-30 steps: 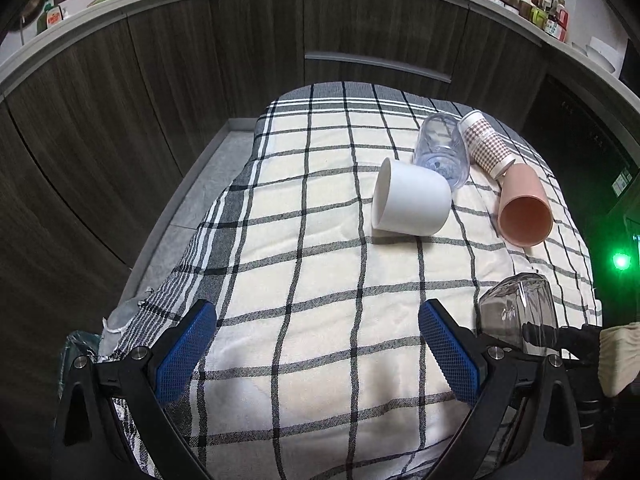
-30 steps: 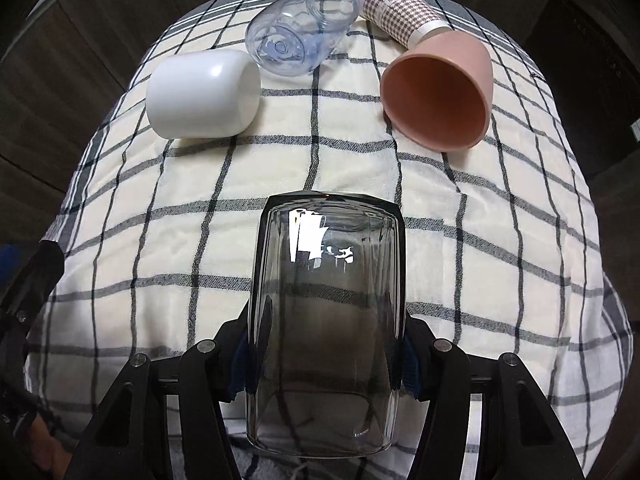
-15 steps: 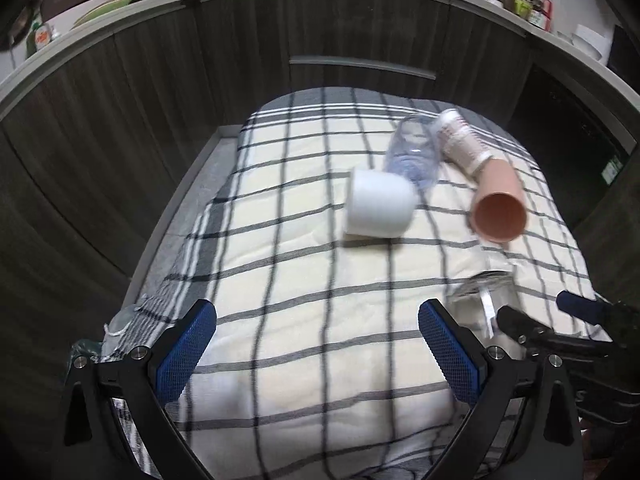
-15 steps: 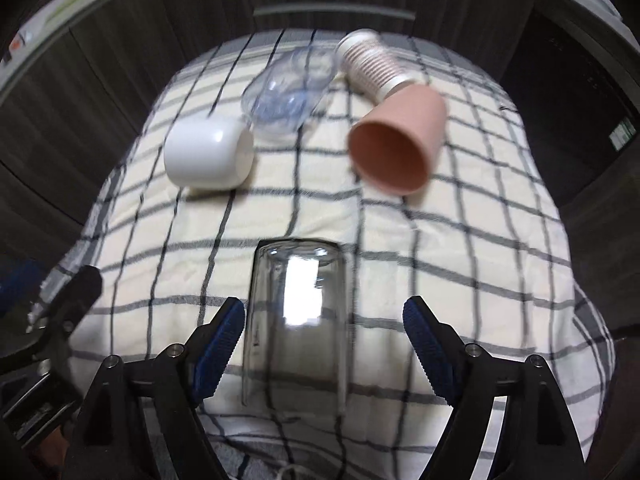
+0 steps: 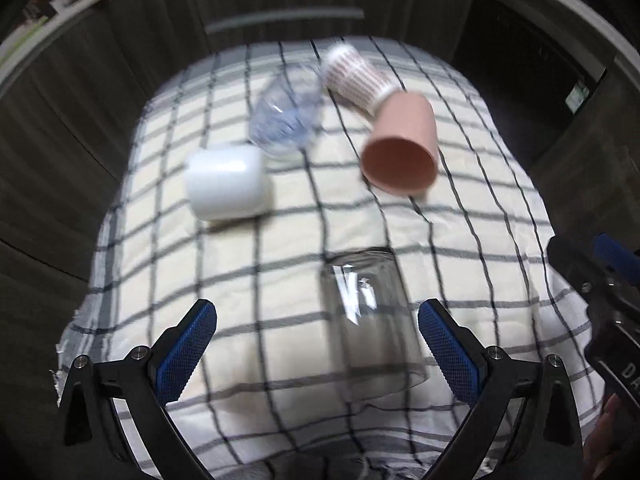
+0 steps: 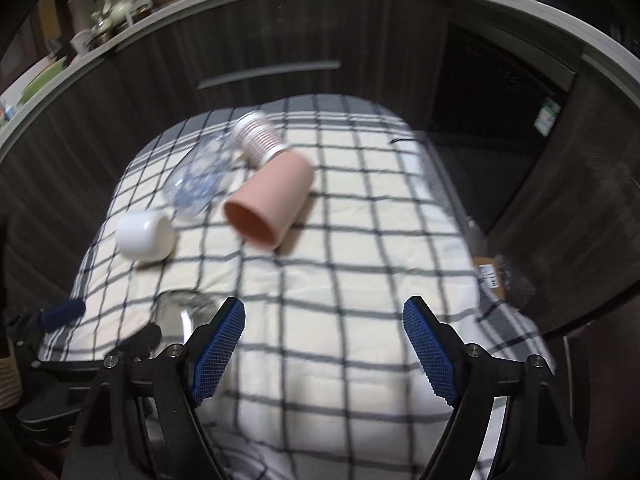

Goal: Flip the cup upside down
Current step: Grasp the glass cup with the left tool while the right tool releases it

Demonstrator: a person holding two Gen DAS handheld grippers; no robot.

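A clear glass cup (image 5: pixel 370 316) stands upside down on the checked cloth (image 5: pixel 280 248). It sits just ahead of my open left gripper (image 5: pixel 316 352), nearer the right finger, untouched. In the right wrist view the glass (image 6: pixel 182 312) shows at lower left, partly hidden by the left gripper. My right gripper (image 6: pixel 324 348) is open and empty, off to the right of the glass. A pink cup (image 5: pixel 400 148), a white cup (image 5: pixel 226 182), a clear bluish cup (image 5: pixel 286 120) and a patterned paper cup (image 5: pixel 356 78) lie on their sides farther back.
Dark wood cabinet fronts (image 6: pixel 280 40) curve round behind the cloth-covered table. A dark opening (image 6: pixel 500 92) is at the right. A worktop with dishes (image 6: pixel 104 20) runs along the top. A cardboard box (image 6: pixel 490 274) lies on the floor at the right.
My right gripper let go of the glass, opened and drew back to the right. My left gripper swung right, bringing the standing glass in front of it.
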